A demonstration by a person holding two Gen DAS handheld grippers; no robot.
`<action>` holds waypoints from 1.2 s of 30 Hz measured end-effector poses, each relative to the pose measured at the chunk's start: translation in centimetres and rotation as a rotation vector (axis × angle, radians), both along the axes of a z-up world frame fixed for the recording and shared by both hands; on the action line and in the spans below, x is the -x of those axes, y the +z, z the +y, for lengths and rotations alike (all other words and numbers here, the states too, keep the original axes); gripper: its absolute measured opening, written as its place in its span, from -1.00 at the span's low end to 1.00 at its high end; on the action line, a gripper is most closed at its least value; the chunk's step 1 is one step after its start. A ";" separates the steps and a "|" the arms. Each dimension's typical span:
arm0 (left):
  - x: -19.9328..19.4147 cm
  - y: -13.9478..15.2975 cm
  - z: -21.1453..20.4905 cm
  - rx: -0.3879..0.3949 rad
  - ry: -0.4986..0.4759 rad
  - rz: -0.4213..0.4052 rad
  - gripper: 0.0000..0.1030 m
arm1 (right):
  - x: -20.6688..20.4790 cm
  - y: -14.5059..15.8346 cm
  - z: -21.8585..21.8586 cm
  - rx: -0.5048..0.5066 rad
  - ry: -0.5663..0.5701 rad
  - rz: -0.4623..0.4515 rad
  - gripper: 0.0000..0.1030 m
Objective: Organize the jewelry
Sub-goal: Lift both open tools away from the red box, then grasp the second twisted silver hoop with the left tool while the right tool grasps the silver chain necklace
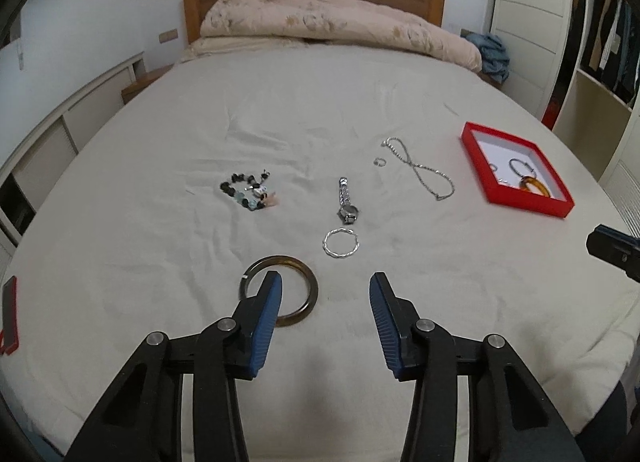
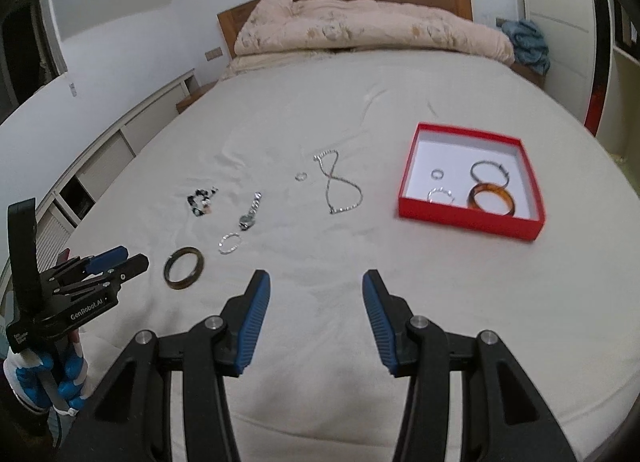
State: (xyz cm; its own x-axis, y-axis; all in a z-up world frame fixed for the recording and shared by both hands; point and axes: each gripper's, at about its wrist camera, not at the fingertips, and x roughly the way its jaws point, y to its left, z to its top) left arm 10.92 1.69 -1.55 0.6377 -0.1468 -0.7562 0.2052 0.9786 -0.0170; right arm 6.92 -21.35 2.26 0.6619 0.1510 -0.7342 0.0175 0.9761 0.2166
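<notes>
**Lining up on the dark bangle**

Nearest the left gripper (image 1: 324,294) lies the dark bangle (image 1: 279,291), flat on the bed sheet (image 1: 160,229). The gripper's jaws stand apart with nothing between them; one blue pad sits in front of the ring's near-left arc in the left wrist view, the other is well to its right over bare sheet. The right gripper (image 2: 316,292) hangs released over bare sheet too, holding nothing, with the dark bangle off to its left.

If the bangle is the next piece, as I judge, a good pick means straddling one side of the ring, one pad inside the hoop and one outside, then pinching the band across its thickness. The soft sheet will give, so pressing in slightly should let the pads get under the rim. The ring is hard and smooth, and a shallow grip may let it swing or slip.

Just beyond sits a twisted silver bangle (image 1: 341,244), then a silver watch (image 1: 347,201), near enough that a wide sweep could nudge them. To the left is a beaded bracelet (image 1: 249,189); farther out, a small ring (image 1: 379,161) and a silver chain necklace (image 1: 420,169).

Well to the right is the red box (image 2: 468,217), already holding an amber bangle (image 2: 492,197), a thin hoop and two small silver pieces. Setting the dark bangle in a bare part of the box would avoid stacking.
</notes>
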 end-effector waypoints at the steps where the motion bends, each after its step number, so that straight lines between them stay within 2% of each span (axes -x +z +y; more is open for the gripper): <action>1: -0.5 -0.4 0.0 0.002 0.002 0.006 -0.13 | -0.5 -0.6 -0.2 -0.002 0.000 0.010 -0.10; 10: -4.3 -2.8 0.2 0.021 0.009 0.031 -0.14 | -4.1 -3.8 -0.8 -0.015 0.003 0.045 -0.10; 26: -8.4 -5.4 0.5 0.039 -0.041 0.066 -0.27 | -8.8 -6.4 0.4 -0.034 0.044 0.049 -0.11; 36: -9.6 -7.0 0.0 0.031 -0.070 0.089 -0.28 | -11.0 -7.6 0.7 -0.038 0.051 0.051 -0.11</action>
State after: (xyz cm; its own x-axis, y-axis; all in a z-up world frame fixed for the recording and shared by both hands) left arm 20.51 1.65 -8.54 0.5556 -0.2133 -0.8036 0.2697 0.9605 -0.0685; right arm 17.91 -20.67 -5.36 0.6146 0.2119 -0.7599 -0.0202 0.9672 0.2533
